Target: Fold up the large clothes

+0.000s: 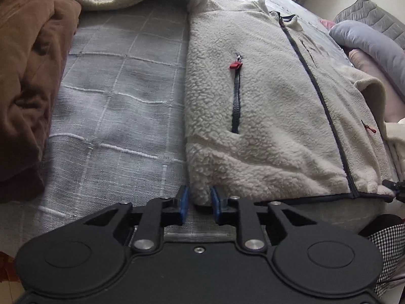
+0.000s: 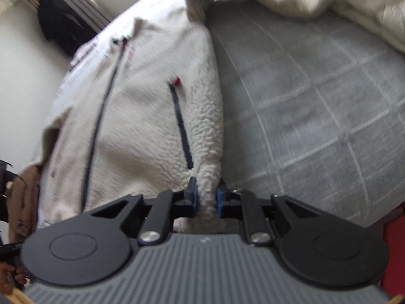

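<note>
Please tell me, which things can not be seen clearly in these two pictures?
- Left view: jacket far sleeve, cut off beyond the right hem.
- Left view: brown garment, cut by the left edge.
- Right view: whole jacket blurred by motion.
- Both views: bed cover near edge, hidden behind the gripper bodies.

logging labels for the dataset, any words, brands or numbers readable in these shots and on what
None can be read.
The cream fleece jacket has a small dark mark on its chest beside the main zipper: too small to read.
The red zipper pull shows no text.
The grippers carry no lettering.
</note>
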The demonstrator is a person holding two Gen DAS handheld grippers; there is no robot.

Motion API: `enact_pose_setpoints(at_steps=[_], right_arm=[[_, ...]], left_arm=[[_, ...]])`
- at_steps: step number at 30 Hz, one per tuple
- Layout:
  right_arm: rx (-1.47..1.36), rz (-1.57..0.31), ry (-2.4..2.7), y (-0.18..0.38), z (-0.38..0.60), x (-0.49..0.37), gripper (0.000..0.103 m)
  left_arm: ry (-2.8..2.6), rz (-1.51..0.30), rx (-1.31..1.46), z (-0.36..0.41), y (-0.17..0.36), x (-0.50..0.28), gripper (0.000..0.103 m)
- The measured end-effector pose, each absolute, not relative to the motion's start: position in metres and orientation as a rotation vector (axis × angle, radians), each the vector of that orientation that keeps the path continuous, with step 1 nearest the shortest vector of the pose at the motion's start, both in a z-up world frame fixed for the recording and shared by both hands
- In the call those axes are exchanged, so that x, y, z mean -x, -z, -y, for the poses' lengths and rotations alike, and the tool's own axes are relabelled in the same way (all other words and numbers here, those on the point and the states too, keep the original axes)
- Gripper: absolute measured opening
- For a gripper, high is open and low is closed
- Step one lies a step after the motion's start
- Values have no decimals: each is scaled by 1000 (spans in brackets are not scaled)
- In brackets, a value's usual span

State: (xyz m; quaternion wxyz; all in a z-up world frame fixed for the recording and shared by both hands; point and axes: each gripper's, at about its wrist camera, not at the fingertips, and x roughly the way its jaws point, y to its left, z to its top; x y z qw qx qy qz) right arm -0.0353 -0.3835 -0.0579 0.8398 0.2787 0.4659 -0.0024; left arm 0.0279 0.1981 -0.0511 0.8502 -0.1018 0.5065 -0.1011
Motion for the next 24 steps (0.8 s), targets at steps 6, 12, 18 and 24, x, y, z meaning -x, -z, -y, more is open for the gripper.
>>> enact_pose_setpoints(at_steps=[6, 12, 18, 24], right_arm=[[-524, -835, 112, 27, 415, 40, 89], [-561, -645, 302, -4, 493, 15, 89], [-446, -563, 577, -8, 555, -31, 89], [-410, -529, 647, 6, 581, -65, 46]], left_arm=[[152, -885, 51, -183, 14, -22, 89], [162, -832, 22, -142, 3, -58, 97], [209, -814, -13, -90, -6, -90, 98], [301, -811, -57, -30, -9, -140, 98]])
